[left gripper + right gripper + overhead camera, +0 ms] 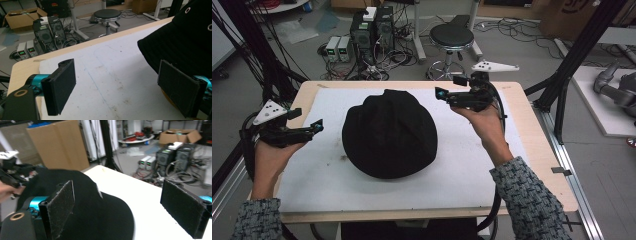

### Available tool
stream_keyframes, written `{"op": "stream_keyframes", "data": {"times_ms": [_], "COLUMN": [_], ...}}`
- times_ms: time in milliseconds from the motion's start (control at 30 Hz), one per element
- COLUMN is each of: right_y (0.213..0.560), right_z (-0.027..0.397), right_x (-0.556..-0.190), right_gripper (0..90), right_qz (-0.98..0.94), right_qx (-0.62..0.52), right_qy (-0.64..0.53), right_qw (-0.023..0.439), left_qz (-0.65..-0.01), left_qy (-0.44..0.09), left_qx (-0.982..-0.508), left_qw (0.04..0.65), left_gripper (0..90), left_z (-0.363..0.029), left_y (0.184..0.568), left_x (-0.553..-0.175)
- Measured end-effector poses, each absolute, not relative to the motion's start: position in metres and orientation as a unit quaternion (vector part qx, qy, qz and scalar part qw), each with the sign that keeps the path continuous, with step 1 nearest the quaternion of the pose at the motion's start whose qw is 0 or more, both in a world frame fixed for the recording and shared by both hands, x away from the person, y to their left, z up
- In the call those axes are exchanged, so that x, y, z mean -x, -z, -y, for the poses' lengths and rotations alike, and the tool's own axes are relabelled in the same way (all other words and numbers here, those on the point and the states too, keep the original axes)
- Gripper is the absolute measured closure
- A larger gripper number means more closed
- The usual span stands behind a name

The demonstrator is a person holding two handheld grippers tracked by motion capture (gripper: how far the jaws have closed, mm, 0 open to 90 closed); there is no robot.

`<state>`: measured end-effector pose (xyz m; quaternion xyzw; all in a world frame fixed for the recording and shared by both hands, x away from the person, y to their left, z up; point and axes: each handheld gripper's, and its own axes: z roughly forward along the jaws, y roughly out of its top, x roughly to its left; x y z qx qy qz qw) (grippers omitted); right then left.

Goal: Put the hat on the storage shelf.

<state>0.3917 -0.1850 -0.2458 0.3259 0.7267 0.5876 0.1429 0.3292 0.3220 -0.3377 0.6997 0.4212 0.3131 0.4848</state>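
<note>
I see the black hat (389, 132) lying crown up in the middle of the white mat (312, 175) on the tabletop (539, 150). My left gripper (314, 127) hovers just left of the hat, my right gripper (443, 94) at its far right; both fingers gape, holding nothing. No handling looks begun yet.

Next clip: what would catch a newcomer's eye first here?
The black hat lying in the middle of the white mat, dark against it. Next, the two hand-held grippers flanking it, both open and apart from it: the left gripper near the table's left edge, the right gripper by the hat's far right side. Beyond the table, a black stool stands among cables.
</note>
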Motion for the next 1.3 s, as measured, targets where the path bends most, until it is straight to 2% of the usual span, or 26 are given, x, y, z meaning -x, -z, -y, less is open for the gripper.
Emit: {"op": "stream_keyframes", "data": {"times_ms": [400,733,1000,1300], "right_y": [0.272,0.316,0.341,0.342], "right_z": [0.251,0.292,0.303,0.298], "right_x": [-0.376,-0.350,-0.342,-0.341], "right_gripper": [11.8,11.8,11.8,11.8], "right_qz": [-0.718,-0.714,-0.714,-0.719], "right_qx": [-0.372,-0.410,-0.415,-0.409], "right_qy": [-0.559,-0.532,-0.523,-0.520], "right_qw": [0.181,0.199,0.211,0.215], "left_qz": [-0.418,-0.419,-0.421,-0.421], "left_qy": [-0.317,-0.316,-0.317,-0.317], "left_qx": [-0.705,-0.704,-0.705,-0.706], "left_qw": [0.477,0.479,0.475,0.474], "left_gripper": [15.5,15.5,15.5,15.5], "left_z": [-0.318,-0.316,-0.315,-0.315], "left_y": [0.339,0.340,0.342,0.343], "left_x": [-0.330,-0.329,-0.329,-0.328]}}
